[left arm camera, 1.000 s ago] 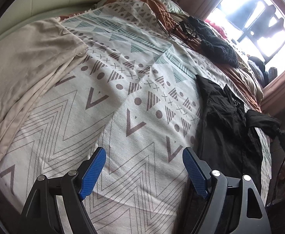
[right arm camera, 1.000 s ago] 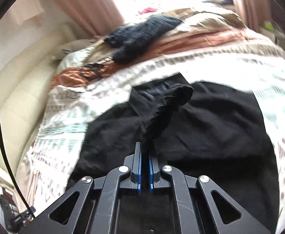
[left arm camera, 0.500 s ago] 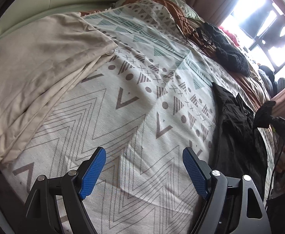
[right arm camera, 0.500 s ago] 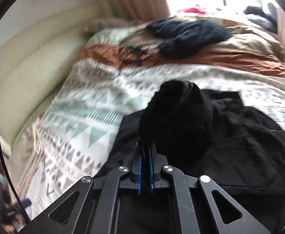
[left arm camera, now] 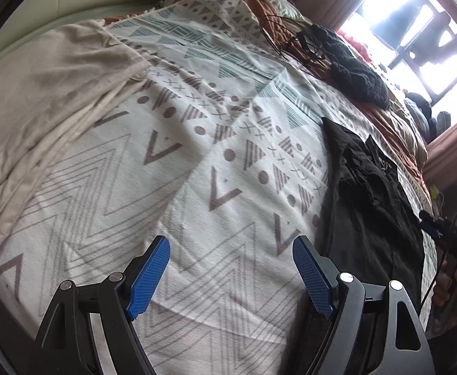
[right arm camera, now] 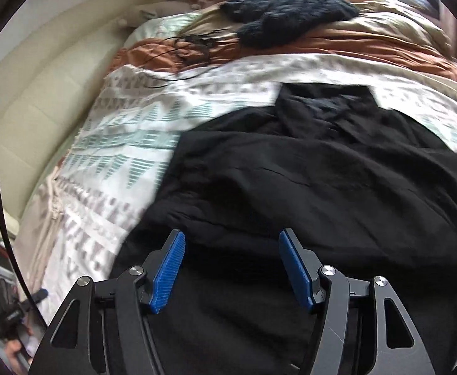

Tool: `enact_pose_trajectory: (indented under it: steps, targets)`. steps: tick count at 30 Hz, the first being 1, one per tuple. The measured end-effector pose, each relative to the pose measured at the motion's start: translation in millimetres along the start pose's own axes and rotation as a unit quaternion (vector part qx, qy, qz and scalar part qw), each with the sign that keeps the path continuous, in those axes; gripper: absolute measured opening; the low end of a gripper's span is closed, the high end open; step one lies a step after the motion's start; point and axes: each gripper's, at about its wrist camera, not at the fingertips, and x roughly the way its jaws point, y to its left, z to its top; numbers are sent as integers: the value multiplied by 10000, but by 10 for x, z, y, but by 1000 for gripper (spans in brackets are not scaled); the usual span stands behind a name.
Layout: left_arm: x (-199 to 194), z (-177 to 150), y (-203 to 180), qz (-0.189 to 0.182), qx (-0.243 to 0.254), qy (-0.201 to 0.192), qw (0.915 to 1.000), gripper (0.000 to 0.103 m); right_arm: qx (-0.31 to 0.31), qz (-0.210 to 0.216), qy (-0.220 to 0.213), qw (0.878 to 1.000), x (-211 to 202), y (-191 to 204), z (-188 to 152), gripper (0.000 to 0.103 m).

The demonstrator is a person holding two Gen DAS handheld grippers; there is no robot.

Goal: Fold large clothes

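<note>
A large black garment (right arm camera: 322,181) lies spread on the patterned bedspread (right arm camera: 128,156); in the left wrist view the garment (left arm camera: 372,206) lies at the right side of the bed. My right gripper (right arm camera: 231,268) is open and empty just above the garment's near part. My left gripper (left arm camera: 231,275) is open and empty over the bare bedspread (left arm camera: 172,168), to the left of the garment. The right gripper shows at the right edge of the left wrist view (left arm camera: 447,234).
A beige cloth (left arm camera: 47,100) lies at the bed's left. A dark knit item (right arm camera: 287,12) and tangled black cable (right arm camera: 194,43) lie on an orange blanket (right arm camera: 353,43) at the far end. A cream headboard (right arm camera: 41,87) lines the left; a bright window (left arm camera: 415,15) is beyond.
My right gripper was shut on a fold of the black garment and held it up; it has opened and the fold now lies flat on the garment. The left gripper shifted slightly, still open.
</note>
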Motion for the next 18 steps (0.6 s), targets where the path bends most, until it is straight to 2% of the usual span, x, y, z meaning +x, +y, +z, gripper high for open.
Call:
enact_pose_trajectory:
  steps: [12, 18]
  targets:
    - [-32, -356, -731, -317, 522, -14, 9981, 82, 658, -1028, -300, 9921, -876, -1067, -779, 63]
    - [-80, -600, -964, -265, 759, 12, 9968, 83, 873, -1349, -521, 9856, -1284, -1450, -1215, 63]
